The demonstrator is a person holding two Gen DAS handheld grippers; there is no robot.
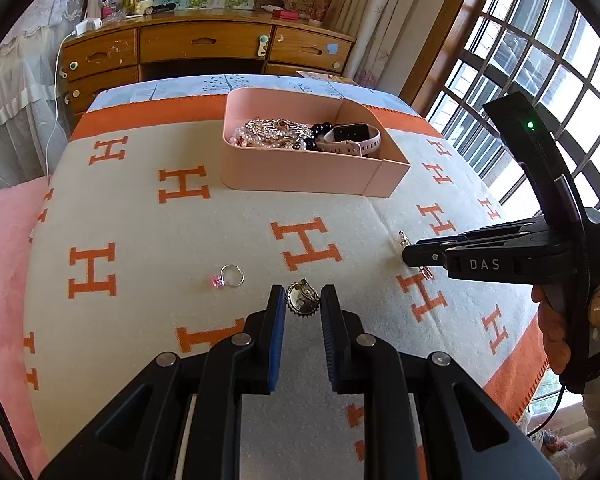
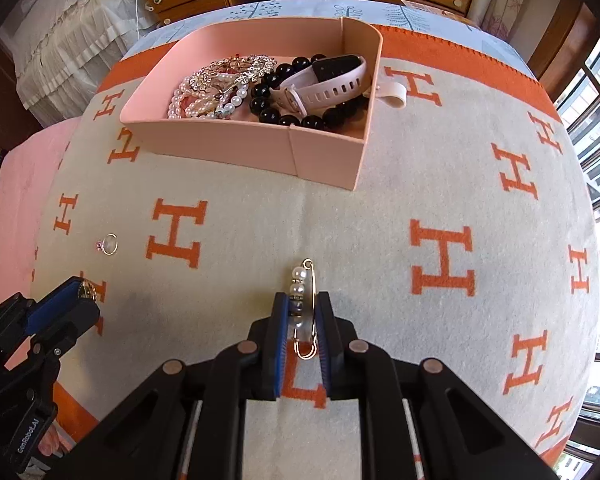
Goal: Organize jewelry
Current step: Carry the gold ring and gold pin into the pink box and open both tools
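A pink tray holds pearl strands, a gold brooch, black beads and a pink watch. My left gripper is open around a round gold brooch lying on the blanket; its tip also shows in the right wrist view. My right gripper straddles a pearl safety pin, its pads close to the pin's sides; it also shows in the left wrist view. A ring with a pink stone lies on the blanket to the left.
The blanket is cream with orange H letters and covers a table. A wooden dresser stands beyond it. Windows are at the right. A pink surface lies left.
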